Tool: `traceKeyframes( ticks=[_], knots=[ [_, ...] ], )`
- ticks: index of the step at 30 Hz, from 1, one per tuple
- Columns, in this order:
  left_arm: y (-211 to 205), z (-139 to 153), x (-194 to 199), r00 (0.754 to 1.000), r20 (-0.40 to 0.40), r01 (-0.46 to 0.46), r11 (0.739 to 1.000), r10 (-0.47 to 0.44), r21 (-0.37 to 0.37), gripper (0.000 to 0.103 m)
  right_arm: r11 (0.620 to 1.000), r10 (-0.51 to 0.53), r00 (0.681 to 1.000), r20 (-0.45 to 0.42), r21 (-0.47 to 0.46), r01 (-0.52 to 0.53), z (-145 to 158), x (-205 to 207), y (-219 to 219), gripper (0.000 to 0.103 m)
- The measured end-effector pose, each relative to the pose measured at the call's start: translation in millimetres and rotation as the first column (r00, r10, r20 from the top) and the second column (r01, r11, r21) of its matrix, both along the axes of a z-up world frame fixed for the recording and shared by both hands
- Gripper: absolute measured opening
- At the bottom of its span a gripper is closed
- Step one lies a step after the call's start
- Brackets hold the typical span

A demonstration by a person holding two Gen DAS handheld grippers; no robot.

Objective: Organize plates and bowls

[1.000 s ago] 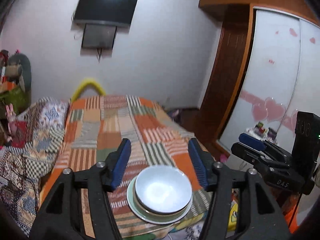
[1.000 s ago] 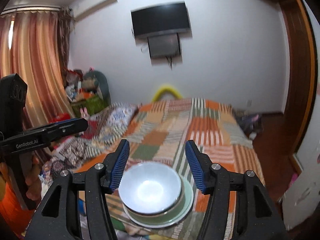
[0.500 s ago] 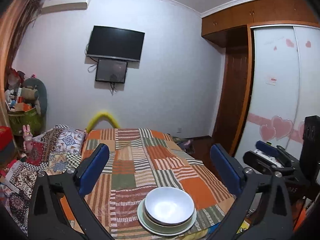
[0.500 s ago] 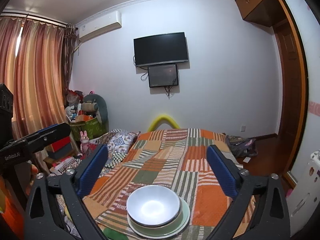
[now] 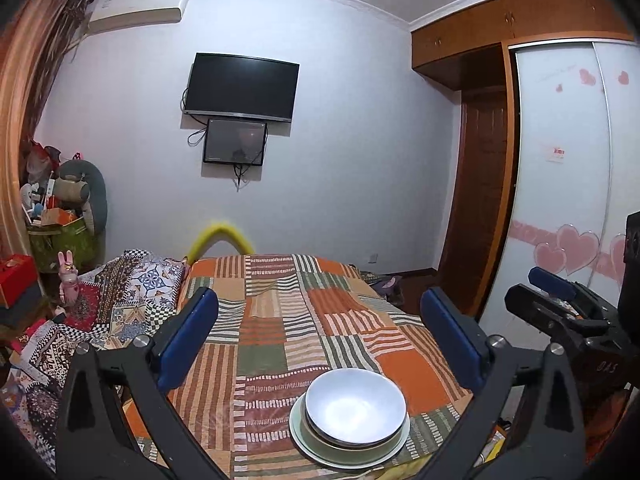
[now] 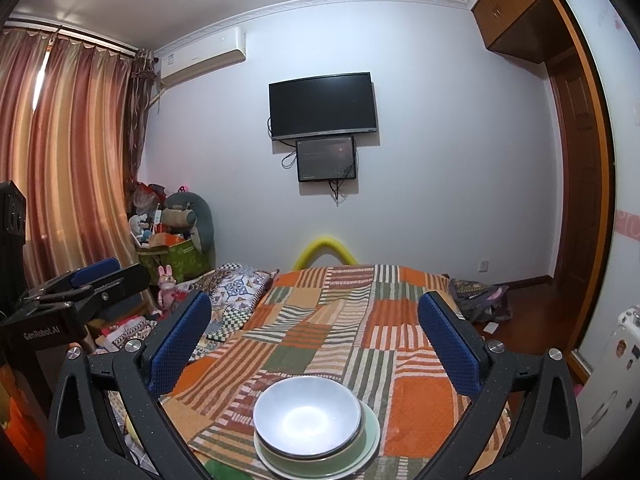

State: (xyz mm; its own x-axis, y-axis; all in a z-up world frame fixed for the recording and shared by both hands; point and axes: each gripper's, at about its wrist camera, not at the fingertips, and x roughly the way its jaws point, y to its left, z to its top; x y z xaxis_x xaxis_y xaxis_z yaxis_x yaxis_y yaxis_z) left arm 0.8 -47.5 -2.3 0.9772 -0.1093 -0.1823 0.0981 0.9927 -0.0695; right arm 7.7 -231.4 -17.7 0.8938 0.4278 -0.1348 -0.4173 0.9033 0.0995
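Only the right wrist view shows curtains [image 6: 68, 160]. Both the left gripper [image 5: 320, 336] and right gripper [image 6: 316, 336] gape, released, above the near bowl [image 5: 355, 406] stacked on a plate [image 5: 312, 446].

Both grippers now stand with jaws spread wide, where a second ago they were narrow around the bowl [image 5: 355, 407]. The left gripper [image 5: 320, 336] and right gripper [image 6: 316, 338] sit higher and farther back, so the bowl and plate [image 6: 370, 438] lie lower in each view.

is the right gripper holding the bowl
No, the right gripper is open, jaws wide apart above the bowl, touching nothing.
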Motion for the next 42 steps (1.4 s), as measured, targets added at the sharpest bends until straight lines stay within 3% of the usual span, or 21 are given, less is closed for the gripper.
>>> traceKeyframes(
  ticks=[42],
  knots=[
    [-2.6,-9.3,4.0,1.000,-0.011,0.007,1.000,-0.007,0.028,0.103,1.000,-0.007,1.000,0.013,0.001,0.007,-1.0,-9.3,3.0,0.103]
  ],
)
